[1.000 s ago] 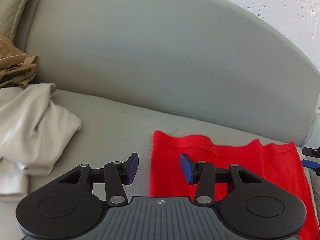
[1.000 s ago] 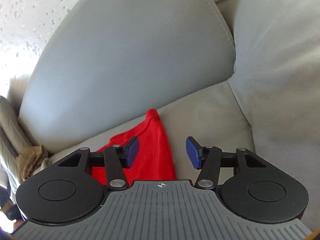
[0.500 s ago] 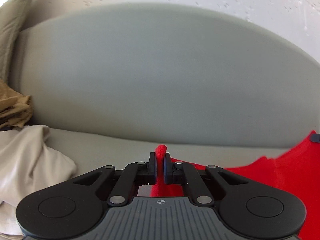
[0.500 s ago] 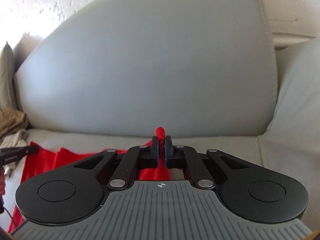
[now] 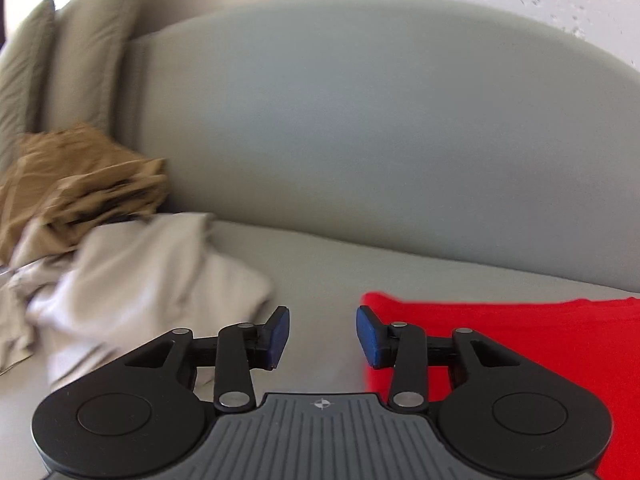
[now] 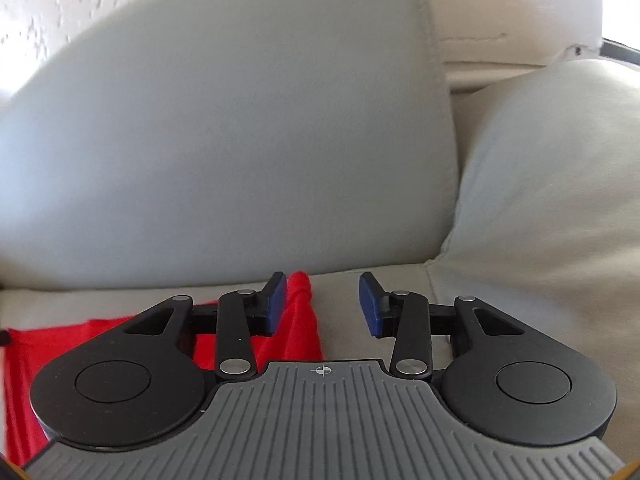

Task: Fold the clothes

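A red garment [image 5: 520,340] lies flat on the grey sofa seat [image 5: 320,272]. In the left wrist view its left edge runs under my right finger. My left gripper [image 5: 322,336] is open and empty, just above the seat at that edge. In the right wrist view the garment [image 6: 298,320] ends in a bunched corner by my left finger. My right gripper [image 6: 322,306] is open and empty, with the corner beside its left pad [image 6: 274,304].
A crumpled beige garment [image 5: 132,280] and a tan garment [image 5: 80,184] lie piled at the left of the seat. The sofa backrest [image 5: 360,140] rises behind. A side cushion [image 6: 552,200] stands at the right. Pillows [image 5: 80,48] lean at the far left.
Both grippers were shut on pinches of the red garment half a second ago. Both have now opened and let it go, and the garment lies flat on the seat.
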A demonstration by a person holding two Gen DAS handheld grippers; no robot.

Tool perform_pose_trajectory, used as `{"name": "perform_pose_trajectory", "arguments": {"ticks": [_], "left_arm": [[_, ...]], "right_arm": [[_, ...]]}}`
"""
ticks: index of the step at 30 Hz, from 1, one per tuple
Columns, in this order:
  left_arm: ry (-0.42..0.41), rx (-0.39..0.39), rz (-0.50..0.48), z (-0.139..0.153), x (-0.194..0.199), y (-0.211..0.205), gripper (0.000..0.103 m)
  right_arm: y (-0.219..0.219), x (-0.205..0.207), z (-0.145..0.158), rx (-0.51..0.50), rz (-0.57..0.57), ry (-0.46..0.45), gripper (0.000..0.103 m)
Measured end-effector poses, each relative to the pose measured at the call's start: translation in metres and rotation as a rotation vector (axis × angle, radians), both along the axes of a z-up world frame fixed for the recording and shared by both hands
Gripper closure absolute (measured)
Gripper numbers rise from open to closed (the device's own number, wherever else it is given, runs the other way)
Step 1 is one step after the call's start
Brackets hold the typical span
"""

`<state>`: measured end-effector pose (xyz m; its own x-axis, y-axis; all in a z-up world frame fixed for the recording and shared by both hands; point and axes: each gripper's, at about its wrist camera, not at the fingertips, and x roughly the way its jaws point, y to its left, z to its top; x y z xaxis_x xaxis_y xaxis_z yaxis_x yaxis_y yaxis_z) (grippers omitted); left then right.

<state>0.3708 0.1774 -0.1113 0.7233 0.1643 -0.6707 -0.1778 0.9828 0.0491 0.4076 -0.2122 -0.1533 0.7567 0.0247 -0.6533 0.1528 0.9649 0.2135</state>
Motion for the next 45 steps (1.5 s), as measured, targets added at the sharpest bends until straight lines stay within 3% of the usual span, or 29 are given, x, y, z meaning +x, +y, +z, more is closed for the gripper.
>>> {"name": "perform_pose_trajectory", "arguments": {"ticks": [6,9,11,13,14,15,17,20,21,22,24,27,29,30,34,36,38,39,42,44,45], "left_arm": [[0.146,-0.137,-0.033,0.050,-0.094,0.011,0.065],[0.186,-0.200,-0.091,0.046,-0.130,-0.010,0.063],[0.199,-0.222,-0.130,0.027,-0.145,-0.026,0.063],[0.204,-0.217,-0.162,0.000,-0.154,-0.044,0.064],[0.204,-0.185,-0.153,-0.017,-0.157,-0.053,0.066],[0.222,-0.155,-0.137,-0.031,-0.158,-0.061,0.079],[0.249,-0.100,-0.126,-0.052,-0.157,-0.070,0.093],[0.247,-0.013,-0.097,-0.058,-0.165,-0.066,0.090],[0.260,-0.009,-0.067,-0.055,-0.165,-0.060,0.092],[0.272,-0.007,-0.038,-0.051,-0.166,-0.055,0.093],[0.285,-0.021,-0.005,-0.046,-0.168,-0.042,0.094],[0.274,-0.025,-0.006,-0.032,-0.183,-0.046,0.093],[0.241,-0.065,-0.048,-0.018,-0.200,-0.058,0.093],[0.225,-0.085,-0.069,-0.011,-0.208,-0.065,0.092],[0.214,-0.166,-0.181,-0.011,-0.231,-0.099,0.090],[0.277,-0.207,-0.198,-0.027,-0.234,-0.110,0.087],[0.376,-0.189,-0.176,-0.047,-0.239,-0.116,0.087],[0.356,-0.162,-0.183,-0.046,-0.246,-0.120,0.086],[0.385,-0.076,-0.166,-0.032,-0.259,-0.124,0.087],[0.363,-0.082,-0.138,-0.013,-0.272,-0.117,0.087],[0.340,-0.097,-0.133,-0.003,-0.280,-0.113,0.088]], "right_arm": [[-0.049,-0.106,0.076,0.135,0.007,-0.041,0.052],[-0.059,-0.155,0.099,0.186,0.030,-0.028,0.052],[-0.054,-0.170,0.091,0.227,0.059,0.030,0.054],[-0.045,-0.172,0.063,0.293,0.110,0.123,0.080],[-0.040,-0.172,0.049,0.326,0.135,0.169,0.087],[-0.034,-0.171,0.035,0.349,0.161,0.206,0.094],[-0.014,-0.159,0.006,0.348,0.208,0.240,0.094],[-0.004,-0.145,-0.024,0.256,0.169,0.280,0.094],[-0.007,-0.143,-0.033,0.207,0.133,0.292,0.103],[-0.013,-0.143,-0.039,0.183,0.092,0.296,0.103],[-0.036,-0.152,-0.038,0.203,-0.010,0.283,0.103],[-0.056,-0.169,-0.024,0.057,-0.160,0.319,0.103],[-0.058,-0.186,-0.014,0.132,-0.125,0.295,0.102],[-0.059,-0.194,-0.009,0.169,-0.107,0.283,0.096],[-0.042,-0.221,0.004,0.280,0.036,0.233,0.096],[-0.029,-0.228,-0.003,0.347,0.105,0.265,0.096],[-0.022,-0.237,-0.009,0.324,0.103,0.304,0.096],[-0.023,-0.246,-0.002,0.314,0.102,0.294,0.103],[-0.029,-0.273,0.020,0.283,0.099,0.262,0.103],[-0.032,-0.291,0.034,0.262,0.097,0.240,0.101],[-0.034,-0.300,0.042,0.252,0.096,0.229,0.095]]}}
